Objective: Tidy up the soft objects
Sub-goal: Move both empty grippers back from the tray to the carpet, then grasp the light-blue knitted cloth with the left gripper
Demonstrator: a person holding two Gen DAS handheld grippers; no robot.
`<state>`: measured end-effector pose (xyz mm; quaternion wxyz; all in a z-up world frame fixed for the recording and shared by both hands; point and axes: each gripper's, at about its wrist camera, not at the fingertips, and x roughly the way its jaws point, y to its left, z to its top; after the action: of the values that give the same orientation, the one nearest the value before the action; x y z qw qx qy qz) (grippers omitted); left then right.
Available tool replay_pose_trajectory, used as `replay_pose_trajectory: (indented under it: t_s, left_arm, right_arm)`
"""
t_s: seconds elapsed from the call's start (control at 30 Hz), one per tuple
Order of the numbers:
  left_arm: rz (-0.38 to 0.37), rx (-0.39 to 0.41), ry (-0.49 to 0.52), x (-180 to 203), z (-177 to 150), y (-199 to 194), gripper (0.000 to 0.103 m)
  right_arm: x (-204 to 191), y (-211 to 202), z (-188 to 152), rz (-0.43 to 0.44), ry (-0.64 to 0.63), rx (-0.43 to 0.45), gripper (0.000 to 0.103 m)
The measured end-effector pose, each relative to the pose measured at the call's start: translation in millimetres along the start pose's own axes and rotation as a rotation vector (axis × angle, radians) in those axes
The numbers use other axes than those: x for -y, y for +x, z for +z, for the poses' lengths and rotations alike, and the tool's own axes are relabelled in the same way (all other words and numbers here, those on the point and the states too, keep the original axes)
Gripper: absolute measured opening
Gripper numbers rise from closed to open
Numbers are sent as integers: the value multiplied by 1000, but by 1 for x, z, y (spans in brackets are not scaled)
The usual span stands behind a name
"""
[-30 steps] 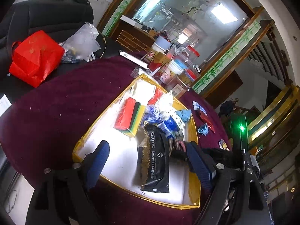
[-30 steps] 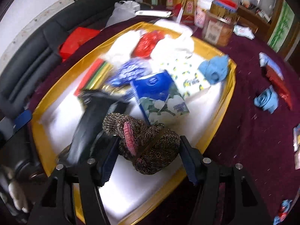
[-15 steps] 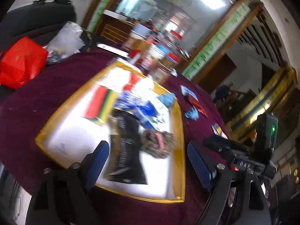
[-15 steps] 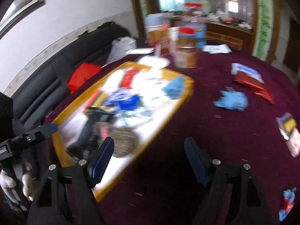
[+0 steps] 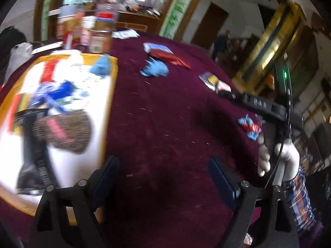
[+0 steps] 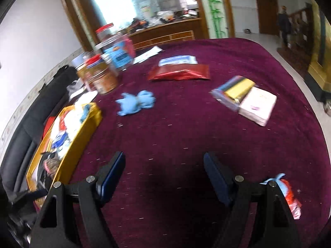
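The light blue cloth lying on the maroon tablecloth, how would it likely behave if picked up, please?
The light blue cloth lies crumpled, so it probably droops floppily. It looks thin, likely light. Fabric on the fuzzy tablecloth should drag, not roll.

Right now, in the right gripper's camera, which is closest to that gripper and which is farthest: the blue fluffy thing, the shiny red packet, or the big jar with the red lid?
From the right gripper:
1. Blue fluffy thing, ahead, slightly left on the cloth.
2. Shiny red packet, farther back, near the middle.
3. Big jar with the red lid, farthest, back left.

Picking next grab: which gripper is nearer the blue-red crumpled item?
Right. The blue-red crumpled item lies just beside the right gripper; the left gripper sits farther back, item up-right.
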<state>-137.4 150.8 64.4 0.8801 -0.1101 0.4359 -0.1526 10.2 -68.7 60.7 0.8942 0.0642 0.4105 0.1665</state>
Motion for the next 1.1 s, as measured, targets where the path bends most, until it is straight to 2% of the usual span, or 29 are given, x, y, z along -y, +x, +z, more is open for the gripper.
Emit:
replay_pose_trajectory:
  t_s: [0.17, 0.3, 0.37, 0.5, 0.6, 0.7, 0.8, 1.1]
  left_arm:
    - [26, -64, 129, 52, 13, 50, 90]
    - [114, -70, 218, 76, 25, 87, 90]
    - [162, -71, 235, 83, 29, 104, 90]
    - [189, -98, 207, 81, 29, 126, 90]
    - [210, -97, 221, 84, 29, 131, 94]
    - [216, -118, 235, 86, 27, 134, 102]
    - [218, -121, 239, 85, 28, 136, 102]
    - [218, -121, 239, 85, 28, 136, 102]
  right_arm:
    - [19, 5, 8, -45, 31, 47, 77]
    - [25, 9, 16, -97, 20, 118, 78]
    - [30, 8, 15, -106, 15, 141, 82]
    - [40, 8, 12, -142, 17, 142, 82]
    - [44, 4, 13, -115, 41, 154, 83]
    - [44, 0, 13, -116, 42, 167, 86]
    - [45, 1, 13, -100, 54, 156, 86]
    - [47, 8, 11, -126, 65, 131, 86]
